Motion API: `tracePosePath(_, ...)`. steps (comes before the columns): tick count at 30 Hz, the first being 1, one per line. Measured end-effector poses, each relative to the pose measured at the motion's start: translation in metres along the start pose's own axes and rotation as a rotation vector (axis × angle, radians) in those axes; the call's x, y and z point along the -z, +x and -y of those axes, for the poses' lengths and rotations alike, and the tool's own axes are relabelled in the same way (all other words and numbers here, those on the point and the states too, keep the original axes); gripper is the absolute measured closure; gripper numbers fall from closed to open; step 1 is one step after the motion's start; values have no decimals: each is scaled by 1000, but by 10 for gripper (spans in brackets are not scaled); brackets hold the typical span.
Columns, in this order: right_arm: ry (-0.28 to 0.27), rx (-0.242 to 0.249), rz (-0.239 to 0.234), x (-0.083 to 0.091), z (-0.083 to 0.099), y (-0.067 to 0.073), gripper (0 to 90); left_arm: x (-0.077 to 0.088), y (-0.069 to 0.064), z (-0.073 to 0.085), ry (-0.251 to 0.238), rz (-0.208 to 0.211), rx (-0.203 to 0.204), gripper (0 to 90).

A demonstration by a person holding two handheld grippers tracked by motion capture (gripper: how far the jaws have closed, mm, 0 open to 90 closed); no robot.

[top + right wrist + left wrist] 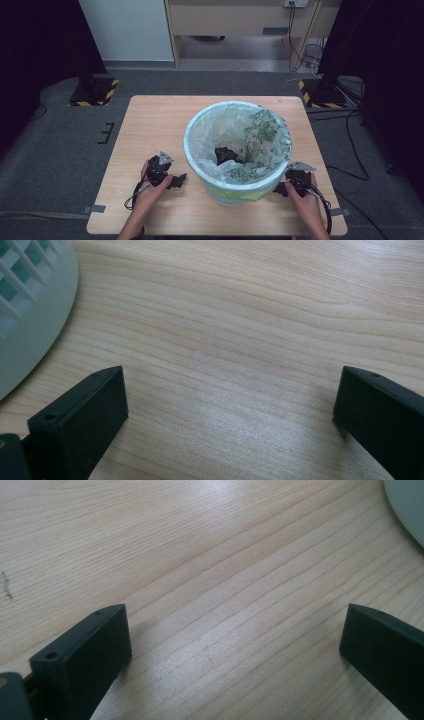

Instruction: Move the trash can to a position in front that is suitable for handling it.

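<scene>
A pale green waste bin [230,192] lined with a leaf-printed plastic bag [260,135] stands on the wooden table [155,120]; a dark lump [226,154] lies inside it. My left gripper [178,179] rests on the table left of the bin, jaws open and empty [235,640]. The bin's edge [407,505] shows at that view's top right. My right gripper [280,189] sits at the bin's right side, also open over bare wood [230,400], with the bin's slatted wall [30,315] at the left of its view.
Two black stand bases with yellow-black hazard tape [95,92] [320,95] stand on the grey floor beyond the table. Cables [350,145] trail on the floor at the right. Tape tabs [97,208] hold the table's front corners.
</scene>
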State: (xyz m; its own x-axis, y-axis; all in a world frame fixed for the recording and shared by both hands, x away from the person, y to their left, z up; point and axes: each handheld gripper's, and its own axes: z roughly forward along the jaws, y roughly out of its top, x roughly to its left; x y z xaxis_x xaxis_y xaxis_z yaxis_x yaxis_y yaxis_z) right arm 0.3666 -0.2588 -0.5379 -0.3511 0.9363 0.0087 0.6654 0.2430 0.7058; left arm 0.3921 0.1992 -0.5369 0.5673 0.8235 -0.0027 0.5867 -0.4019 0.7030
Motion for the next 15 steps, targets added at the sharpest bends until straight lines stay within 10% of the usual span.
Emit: tracePosePath(15,-21,-13,-7,13,-6,-5,61,13,-18,-14,16,78,-68,27)
